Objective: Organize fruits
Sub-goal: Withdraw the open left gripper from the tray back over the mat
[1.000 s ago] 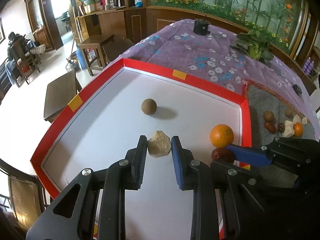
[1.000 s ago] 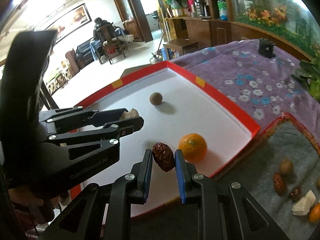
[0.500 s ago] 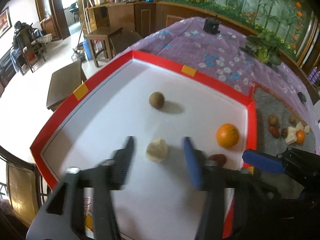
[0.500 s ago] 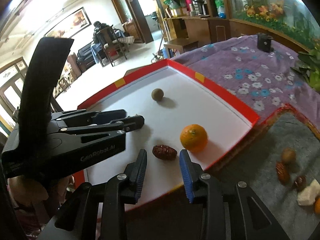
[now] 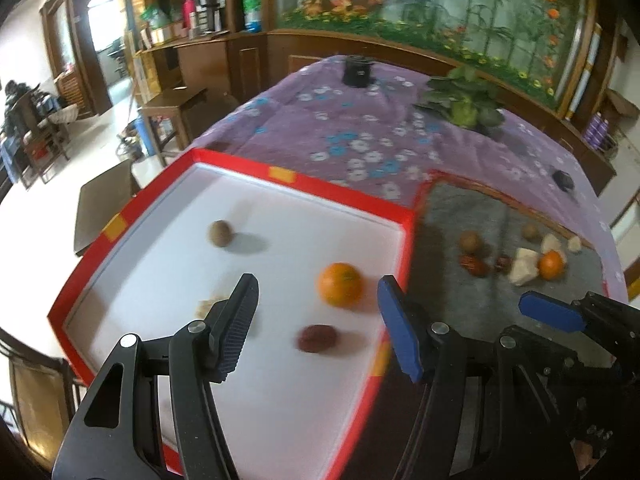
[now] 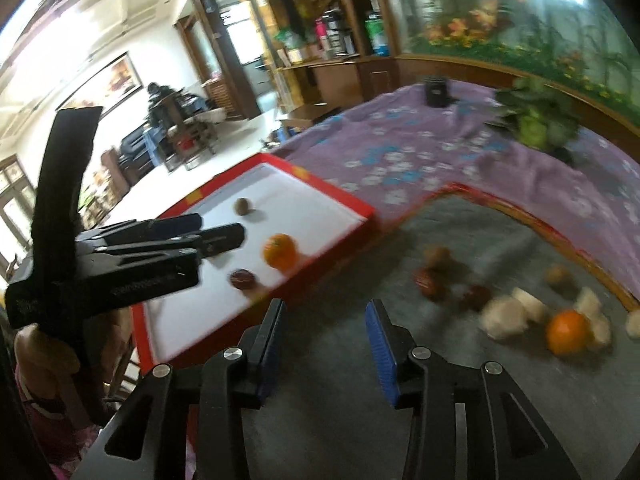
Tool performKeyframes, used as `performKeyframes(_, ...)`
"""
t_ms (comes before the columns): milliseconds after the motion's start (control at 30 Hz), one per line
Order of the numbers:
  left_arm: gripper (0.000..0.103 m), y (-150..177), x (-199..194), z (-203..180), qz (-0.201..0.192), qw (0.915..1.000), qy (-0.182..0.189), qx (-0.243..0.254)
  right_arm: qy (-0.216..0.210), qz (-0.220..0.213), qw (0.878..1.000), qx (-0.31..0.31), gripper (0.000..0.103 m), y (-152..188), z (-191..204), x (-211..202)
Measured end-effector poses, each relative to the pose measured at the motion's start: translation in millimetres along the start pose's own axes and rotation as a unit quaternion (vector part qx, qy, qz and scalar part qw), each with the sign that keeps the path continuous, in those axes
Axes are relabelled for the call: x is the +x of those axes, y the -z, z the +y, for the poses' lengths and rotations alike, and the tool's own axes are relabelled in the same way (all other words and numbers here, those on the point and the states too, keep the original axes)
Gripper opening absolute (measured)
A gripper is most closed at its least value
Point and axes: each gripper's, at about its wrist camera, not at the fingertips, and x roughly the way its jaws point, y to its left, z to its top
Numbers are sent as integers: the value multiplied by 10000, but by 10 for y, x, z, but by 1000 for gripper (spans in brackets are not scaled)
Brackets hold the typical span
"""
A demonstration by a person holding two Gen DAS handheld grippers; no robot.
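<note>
From the left wrist cam we've got the left gripper (image 5: 316,308) spread wide with nothing in it, hanging over the red-rimmed white tray (image 5: 348,196). Inside that tray: an orange (image 5: 340,284) near the right wall, a dark red date (image 5: 316,338) just in front of it, a brown round fruit (image 5: 220,233) toward the far left, and a pale chunk (image 5: 206,307) half hidden behind the left finger. Right of the tray sits a grey mat (image 5: 452,208) with more fruit, including a second orange (image 5: 551,265) touching pale pieces (image 5: 524,266). The right gripper's blue fingertip (image 5: 550,313) pokes in over the mat.

Right wrist cam is pretty blurry. The right gripper (image 6: 326,344) is spread apart too, empty, over the grey mat (image 6: 340,280) just beside the tray (image 6: 332,196). The left gripper (image 6: 216,232) hangs above the tray, side-on. Mat fruit pile (image 6: 520,312) sits off to the right.
</note>
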Motion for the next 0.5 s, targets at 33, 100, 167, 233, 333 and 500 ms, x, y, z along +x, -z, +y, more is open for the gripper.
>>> performKeyframes(33, 62, -2, -4, -54, -2, 10000, 50, 35, 55, -9, 10000, 80, 40, 47, -83, -55)
performKeyframes(100, 62, -6, -4, -190, 21, 9998, 188, 118, 195, -16, 9996, 194, 40, 136, -224, -151)
performKeyframes(167, 62, -6, 14, -339, 53, 9991, 347, 229, 348, -27, 9989, 317, 40, 221, -372, -246)
performKeyframes(233, 62, 0, 33, -470, 72, 9984, 430, 370, 439, -38, 9978, 497, 40, 313, -525, -329)
performKeyframes(333, 62, 10, 93, -684, 185, 9958, 689, 569, 514, -55, 9962, 698, 40, 407, -688, -425)
performKeyframes(500, 62, 11, 312, -944, 530, 9919, 920, 693, 525, -69, 9957, 764, 40, 472, -791, -490)
